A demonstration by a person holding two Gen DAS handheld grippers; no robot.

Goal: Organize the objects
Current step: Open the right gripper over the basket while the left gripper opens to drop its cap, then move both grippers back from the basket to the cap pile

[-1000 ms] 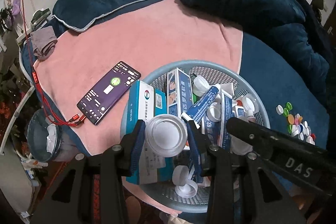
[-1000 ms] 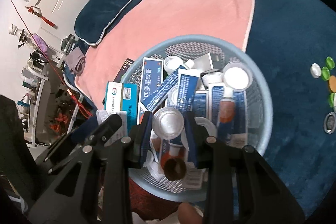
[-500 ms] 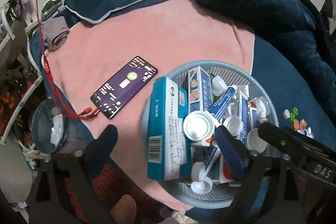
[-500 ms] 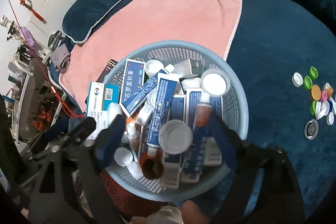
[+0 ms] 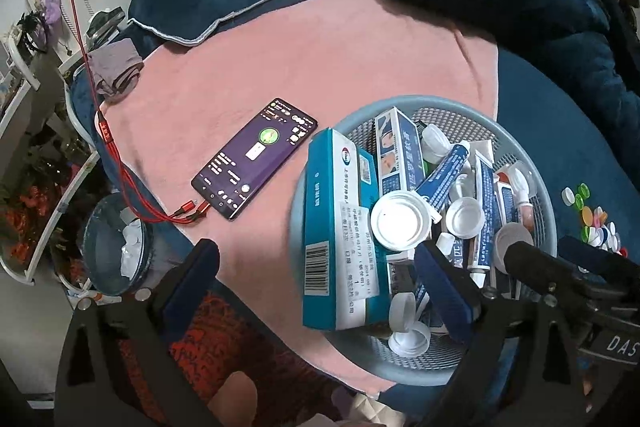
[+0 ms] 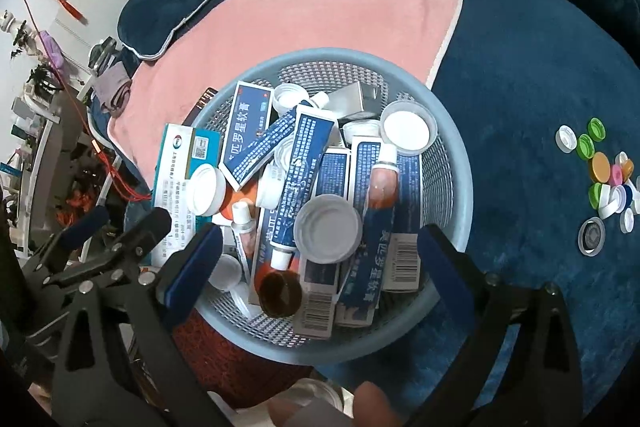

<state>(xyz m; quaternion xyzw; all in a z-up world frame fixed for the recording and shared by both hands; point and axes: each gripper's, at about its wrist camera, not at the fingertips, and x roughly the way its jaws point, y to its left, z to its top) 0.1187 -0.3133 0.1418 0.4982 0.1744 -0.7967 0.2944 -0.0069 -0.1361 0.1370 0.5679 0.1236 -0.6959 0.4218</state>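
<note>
Both jaw pairs have just been opening, dropping round white plastic lids (image 6: 328, 229) into the round mesh basket (image 6: 448, 163); left gripper (image 5: 316, 283) and right gripper (image 6: 320, 259) gape empty at 6 o'clock.

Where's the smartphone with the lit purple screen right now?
In the left wrist view, the smartphone with the lit purple screen lies flat on the pink blanket, just left of the round blue mesh basket, with red charging cables at its near end.

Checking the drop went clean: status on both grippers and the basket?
Left gripper and right gripper open, jaws just opened, nothing between them. White plastic lids lie in the round blue mesh basket on boxes and tubes. Nothing blocking.
</note>
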